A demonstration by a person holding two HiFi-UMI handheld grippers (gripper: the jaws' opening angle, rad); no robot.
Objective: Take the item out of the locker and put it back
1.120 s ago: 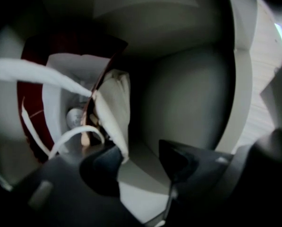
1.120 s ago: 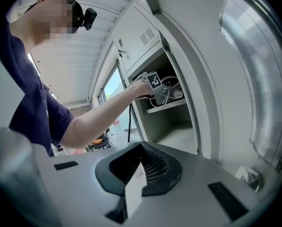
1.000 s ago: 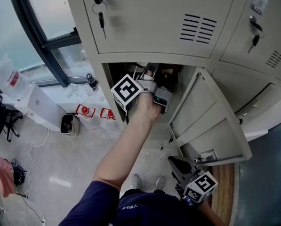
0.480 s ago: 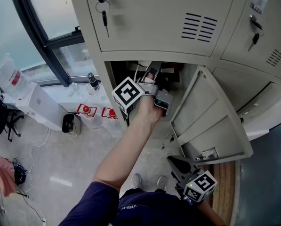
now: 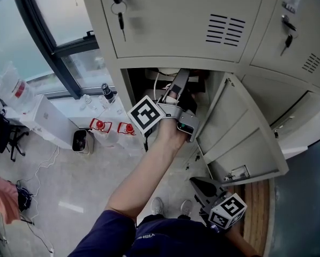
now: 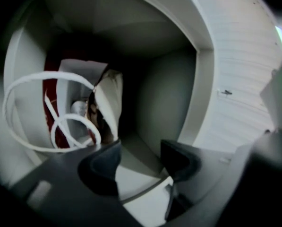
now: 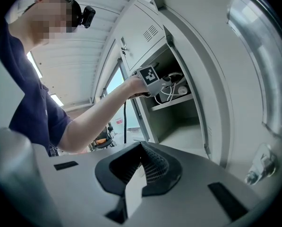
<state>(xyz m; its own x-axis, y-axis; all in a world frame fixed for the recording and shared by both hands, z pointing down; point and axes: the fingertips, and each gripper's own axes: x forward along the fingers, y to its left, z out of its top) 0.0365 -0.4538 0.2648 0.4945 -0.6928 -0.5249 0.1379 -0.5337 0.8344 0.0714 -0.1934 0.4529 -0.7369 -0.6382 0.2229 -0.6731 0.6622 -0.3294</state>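
A: Left gripper view first. The left gripper [image 6: 141, 157] is seen with its jaws spread wide and nothing between them. Only the bare shelf floor of the grey metal locker [image 6: 166, 91] is seen through the gap.

B: Agreed, marked as released. Where is the item placed?

A: The creased white paper bag [image 6: 107, 98] is stood deeper in the compartment, up and left of the jaws, by the left wall. Its white cord handles [image 6: 22, 86] are looped out toward the camera, left of the left jaw. No contact with either pad is seen.

B: Long axis?

A: The bag is read as roughly upright, slightly tilted, with the loops hung out sideways. The red patch behind it can't be made out.

B: Head view checked. The left gripper is held at the mouth of the open compartment, beside the swung-out locker door [image 5: 240, 133]. The right gripper [image 5: 196, 182] is held low, well apart from the locker, with its jaws pressed together on nothing.

A: So the left is judged the nearer by far. Any grab would need to be steered left and deeper, toward the loops, not straight ahead.

B: Which half of the task is in hand can't be settled here.
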